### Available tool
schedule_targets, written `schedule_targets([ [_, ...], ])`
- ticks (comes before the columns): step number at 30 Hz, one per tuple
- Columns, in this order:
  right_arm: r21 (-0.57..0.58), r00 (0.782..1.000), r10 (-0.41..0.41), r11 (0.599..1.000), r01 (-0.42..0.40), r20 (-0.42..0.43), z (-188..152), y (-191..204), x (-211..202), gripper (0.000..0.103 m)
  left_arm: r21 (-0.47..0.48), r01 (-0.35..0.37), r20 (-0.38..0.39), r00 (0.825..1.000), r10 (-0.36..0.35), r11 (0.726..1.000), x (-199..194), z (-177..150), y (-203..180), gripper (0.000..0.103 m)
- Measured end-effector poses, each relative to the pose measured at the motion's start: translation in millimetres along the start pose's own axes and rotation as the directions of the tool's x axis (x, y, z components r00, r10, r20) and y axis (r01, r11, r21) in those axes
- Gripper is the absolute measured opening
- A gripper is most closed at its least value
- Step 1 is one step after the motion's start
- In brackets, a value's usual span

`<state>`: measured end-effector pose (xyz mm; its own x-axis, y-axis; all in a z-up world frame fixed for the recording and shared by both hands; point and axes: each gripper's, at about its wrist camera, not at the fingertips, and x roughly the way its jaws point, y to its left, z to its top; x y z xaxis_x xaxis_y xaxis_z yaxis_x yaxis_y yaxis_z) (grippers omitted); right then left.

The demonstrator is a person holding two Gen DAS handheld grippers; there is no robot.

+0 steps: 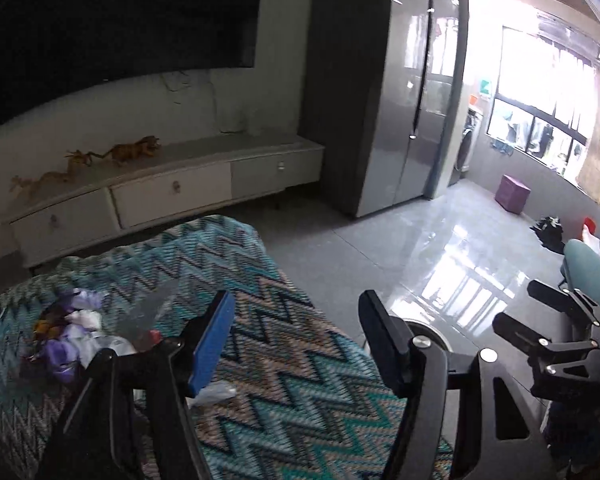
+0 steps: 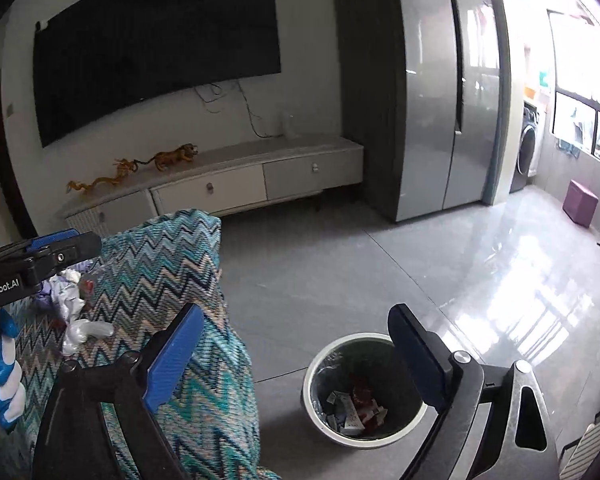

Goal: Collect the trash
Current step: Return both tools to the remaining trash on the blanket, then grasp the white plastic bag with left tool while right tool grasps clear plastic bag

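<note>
A pile of crumpled wrappers (image 1: 66, 334) in purple, white and brown lies on the zigzag-patterned cloth (image 1: 300, 380) at the left, beside a clear plastic piece (image 1: 148, 312). A white plastic scrap (image 1: 216, 394) lies nearer. My left gripper (image 1: 296, 298) hovers open above the cloth, nothing between its fingers. In the right wrist view my right gripper (image 2: 296, 312) stands wide open and holds nothing, above the round trash bin (image 2: 314, 360) on the floor, which holds paper and red wrappers. The pile (image 2: 68, 292) and the left gripper (image 2: 88, 244) show at the left there.
A low white TV cabinet (image 2: 220, 188) with golden figurines stands along the far wall under a dark screen. A tall grey fridge (image 2: 440, 120) is at the right. Glossy tiled floor (image 2: 480, 280) stretches toward a purple stool (image 2: 580, 202) and a washing machine. A teal chair (image 1: 592, 272) is at the right.
</note>
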<state>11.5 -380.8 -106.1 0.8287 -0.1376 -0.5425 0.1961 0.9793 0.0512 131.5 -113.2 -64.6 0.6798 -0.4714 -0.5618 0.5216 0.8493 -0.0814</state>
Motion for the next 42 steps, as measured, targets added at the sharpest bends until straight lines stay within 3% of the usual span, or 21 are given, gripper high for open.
schedule_targets([
  [4,-0.065,0.999,0.038,0.997,-0.036,0.019,-1,44,-6,0.095,-0.031,-0.098,0.031,0.995,0.099,0.995,-28,-8,41,0.067],
  [9,-0.163,0.995,0.092,0.983,-0.086,0.029,0,95,-14,0.095,-0.071,-0.208,0.067,0.975,0.213,0.975,-63,-25,83,0.073],
  [16,-0.245,0.981,0.186,0.954,-0.17,0.044,4,135,-24,0.095,-0.16,-0.285,0.069,0.952,0.299,0.945,-98,-41,135,0.073],
  [22,-0.255,0.969,0.247,0.937,-0.238,0.007,8,151,-9,0.095,-0.194,-0.331,0.032,0.939,0.344,0.923,-100,-58,178,0.073],
  [27,-0.268,0.947,0.312,0.909,-0.32,-0.072,3,168,19,0.095,-0.211,-0.287,-0.044,0.958,0.284,0.934,-73,-72,196,0.073],
  [33,-0.293,0.907,0.379,0.86,-0.419,-0.184,-12,190,59,0.095,-0.265,-0.153,-0.149,0.982,0.116,0.952,-13,-81,191,0.073],
  [37,-0.304,0.874,0.411,0.824,-0.478,-0.259,-24,201,89,0.095,-0.343,-0.111,-0.2,0.979,0.042,0.933,29,-80,191,0.073],
  [42,-0.316,0.845,0.428,0.793,-0.521,-0.32,-36,211,120,0.095,-0.442,-0.121,-0.265,0.964,-0.001,0.889,75,-80,201,0.073],
])
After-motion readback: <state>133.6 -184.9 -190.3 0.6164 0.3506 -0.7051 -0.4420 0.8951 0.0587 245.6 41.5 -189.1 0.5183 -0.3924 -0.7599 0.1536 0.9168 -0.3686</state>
